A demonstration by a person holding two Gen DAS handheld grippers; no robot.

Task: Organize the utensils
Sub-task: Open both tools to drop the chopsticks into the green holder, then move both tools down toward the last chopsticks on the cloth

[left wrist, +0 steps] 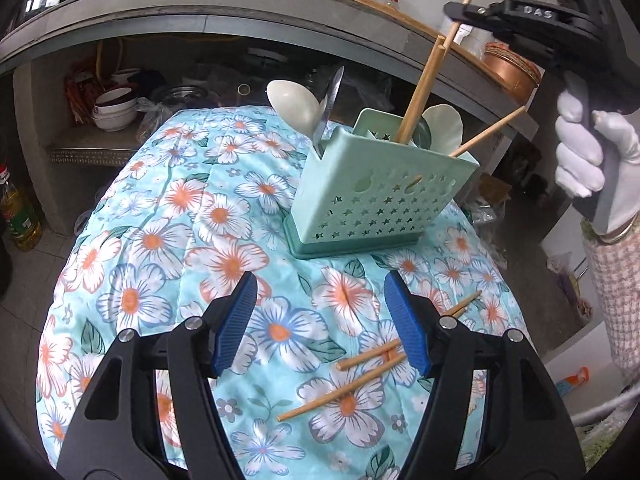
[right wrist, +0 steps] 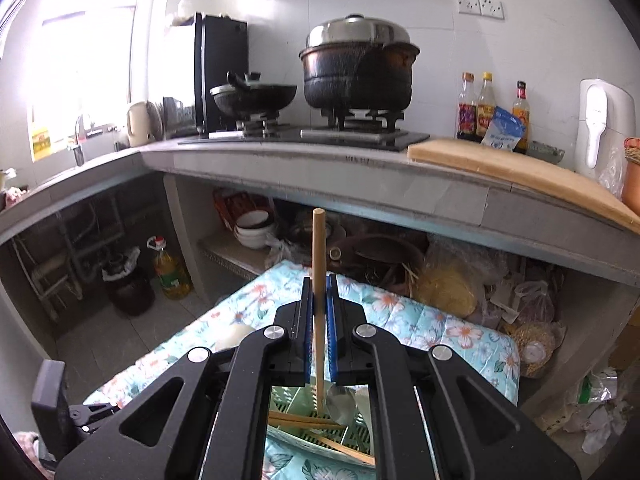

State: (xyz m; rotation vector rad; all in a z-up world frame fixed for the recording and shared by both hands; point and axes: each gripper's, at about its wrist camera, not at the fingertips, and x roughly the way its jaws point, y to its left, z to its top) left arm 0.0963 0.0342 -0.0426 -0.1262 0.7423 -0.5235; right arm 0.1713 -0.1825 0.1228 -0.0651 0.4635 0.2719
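A mint-green perforated utensil holder stands on the floral cloth. It holds white spoons, a knife and chopsticks. My right gripper is above the holder, shut on one wooden chopstick held upright, its lower end inside the holder. My left gripper is open and empty above the cloth. Three loose chopsticks lie on the cloth near its right finger.
A grey kitchen counter with a stove, pots, bottles and a cutting board runs behind. Bowls, an oil bottle and bags fill the shelf and floor beneath.
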